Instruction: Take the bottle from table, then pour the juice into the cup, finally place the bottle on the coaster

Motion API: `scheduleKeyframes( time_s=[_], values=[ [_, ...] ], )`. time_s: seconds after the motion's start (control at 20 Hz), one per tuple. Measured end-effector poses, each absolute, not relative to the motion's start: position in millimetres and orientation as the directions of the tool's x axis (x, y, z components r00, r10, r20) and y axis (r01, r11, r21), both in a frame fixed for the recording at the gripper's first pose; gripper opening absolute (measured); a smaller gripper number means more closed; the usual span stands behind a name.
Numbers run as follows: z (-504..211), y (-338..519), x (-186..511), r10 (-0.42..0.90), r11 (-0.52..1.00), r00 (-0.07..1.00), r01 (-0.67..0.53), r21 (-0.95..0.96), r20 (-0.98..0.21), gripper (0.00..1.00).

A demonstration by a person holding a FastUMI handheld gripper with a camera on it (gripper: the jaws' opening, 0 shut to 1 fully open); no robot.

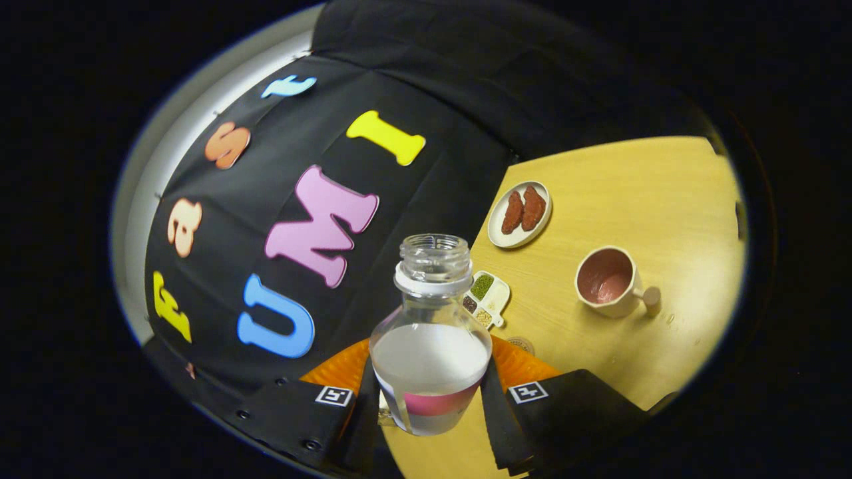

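A clear glass bottle [431, 339] with no cap sits between my two fingers, and my gripper [430, 399] is shut on its round body. The bottle holds a whitish liquid and has a pink band low on its side. The whole view is tilted, so the wooden table [665, 199] slants away beyond the bottle. A cream cup [609, 283] with a handle stands on the table past my right finger, with pink liquid inside. A brownish round coaster [521, 344] peeks out just beyond my right finger, mostly hidden by the gripper.
A small white plate [520, 214] with two reddish-brown pieces lies farther off. A white divided dish [488, 297] with green and brown grains sits right behind the bottle. A few drops spot the table near the cup's handle.
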State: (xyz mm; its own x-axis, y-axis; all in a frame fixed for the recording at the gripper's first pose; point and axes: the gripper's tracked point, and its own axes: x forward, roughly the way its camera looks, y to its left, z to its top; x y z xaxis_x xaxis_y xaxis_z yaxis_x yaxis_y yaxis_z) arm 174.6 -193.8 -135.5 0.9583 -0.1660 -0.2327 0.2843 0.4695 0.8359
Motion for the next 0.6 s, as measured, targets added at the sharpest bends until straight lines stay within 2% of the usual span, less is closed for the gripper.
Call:
scheduleKeyframes(
  time_s=[0.3,0.45,0.6],
  values=[
    [-103.1,-177.1,181.4,-0.199,0.837,0.957,0.278,0.471,-0.212,0.70],
    [-89.0,-157.8,202.0,-0.174,0.922,0.967,0.227,0.314,-0.188,0.70],
    [-93.0,-133.8,223.8,-0.145,0.952,0.975,0.184,0.245,-0.170,0.70]
  ],
)
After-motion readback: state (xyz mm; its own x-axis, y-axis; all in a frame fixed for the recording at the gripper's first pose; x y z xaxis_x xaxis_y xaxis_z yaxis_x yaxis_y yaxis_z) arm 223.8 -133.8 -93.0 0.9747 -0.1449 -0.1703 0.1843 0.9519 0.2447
